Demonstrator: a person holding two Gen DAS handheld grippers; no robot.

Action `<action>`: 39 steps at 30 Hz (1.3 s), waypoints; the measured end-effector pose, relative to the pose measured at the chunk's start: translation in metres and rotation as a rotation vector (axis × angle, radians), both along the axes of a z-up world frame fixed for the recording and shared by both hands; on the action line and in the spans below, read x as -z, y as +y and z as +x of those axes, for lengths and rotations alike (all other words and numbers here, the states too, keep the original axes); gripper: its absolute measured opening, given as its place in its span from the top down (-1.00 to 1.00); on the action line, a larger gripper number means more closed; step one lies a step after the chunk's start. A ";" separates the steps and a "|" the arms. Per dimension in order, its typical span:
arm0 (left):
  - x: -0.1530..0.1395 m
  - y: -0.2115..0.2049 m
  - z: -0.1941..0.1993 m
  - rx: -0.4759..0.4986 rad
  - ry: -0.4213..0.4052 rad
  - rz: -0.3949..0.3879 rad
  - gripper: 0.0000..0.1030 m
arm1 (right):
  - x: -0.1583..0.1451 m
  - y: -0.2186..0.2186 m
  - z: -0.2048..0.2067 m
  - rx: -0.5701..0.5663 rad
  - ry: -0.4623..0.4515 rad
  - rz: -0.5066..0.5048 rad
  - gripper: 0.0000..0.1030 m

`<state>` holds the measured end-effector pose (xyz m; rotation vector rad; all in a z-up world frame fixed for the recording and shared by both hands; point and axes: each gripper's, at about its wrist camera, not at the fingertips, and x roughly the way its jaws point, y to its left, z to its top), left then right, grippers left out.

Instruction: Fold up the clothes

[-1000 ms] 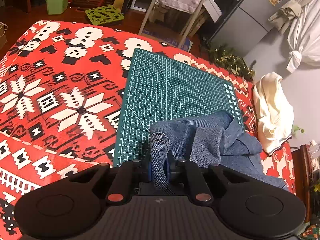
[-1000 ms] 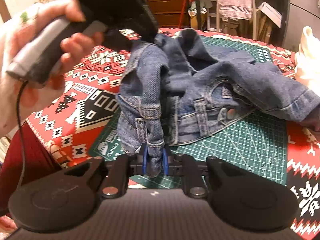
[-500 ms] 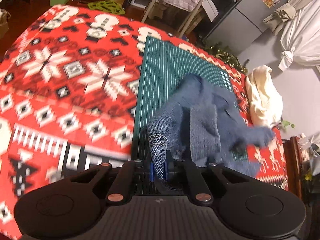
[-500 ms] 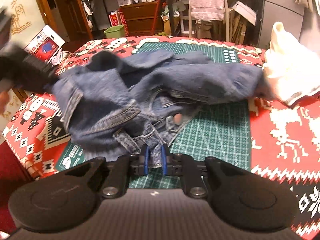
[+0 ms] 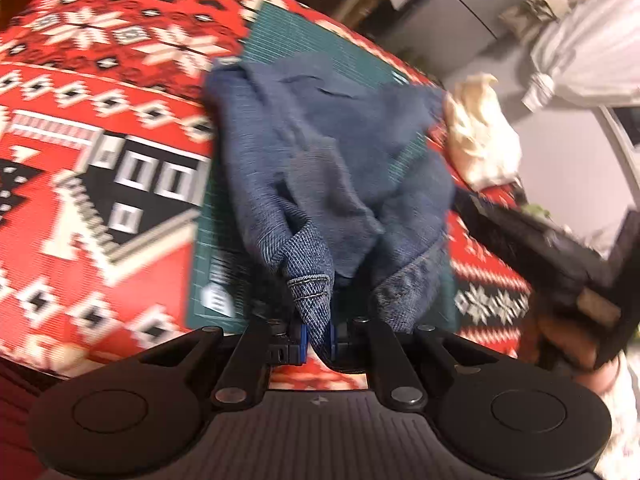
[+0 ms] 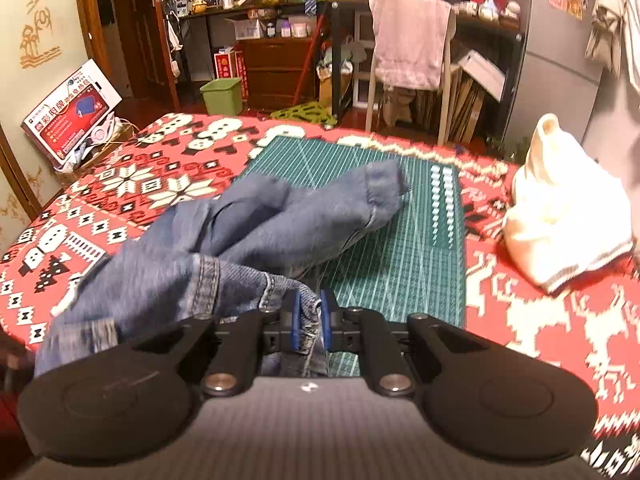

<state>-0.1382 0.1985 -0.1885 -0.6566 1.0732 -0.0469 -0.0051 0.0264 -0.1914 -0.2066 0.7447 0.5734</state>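
A blue denim jacket (image 5: 328, 152) lies spread and rumpled over the green cutting mat (image 5: 276, 24), its back facing up. My left gripper (image 5: 317, 334) is shut on a hemmed corner of the denim at the near edge. In the right wrist view the denim jacket (image 6: 256, 232) stretches away to the left, one sleeve cuff reaching across the cutting mat (image 6: 400, 232). My right gripper (image 6: 310, 316) is shut on another hem edge of it. The right gripper's body and the hand holding it show blurred at the right of the left wrist view.
A red, white and black patterned blanket (image 6: 540, 320) covers the bed under the mat. A cream garment (image 6: 560, 216) is heaped at the right. Beyond the bed stand a chair with a pink towel (image 6: 408, 44), a green bin (image 6: 222, 96) and cluttered shelves.
Both grippers have pulled back toward the near edge of the bed with the jacket still held. The bunched jacket has swung out and come down flatter over the mat.
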 end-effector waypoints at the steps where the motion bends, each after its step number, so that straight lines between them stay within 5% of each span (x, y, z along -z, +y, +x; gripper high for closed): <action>1: 0.000 -0.008 0.003 0.020 -0.002 -0.005 0.81 | -0.002 -0.001 0.001 0.005 -0.012 -0.005 0.78; 10: 0.010 -0.054 0.038 0.157 -0.006 -0.033 0.81 | 0.000 -0.035 0.008 0.108 -0.002 -0.002 0.78; 27: 0.016 -0.040 0.038 0.140 0.041 -0.070 0.69 | 0.008 -0.072 -0.009 0.176 0.079 0.062 0.68; 36: 0.015 -0.025 0.037 0.096 0.078 -0.143 0.29 | 0.005 -0.075 -0.010 0.192 0.101 0.073 0.62; 39: 0.016 -0.018 0.037 0.078 0.088 -0.174 0.25 | 0.004 -0.078 -0.011 0.202 0.107 0.080 0.45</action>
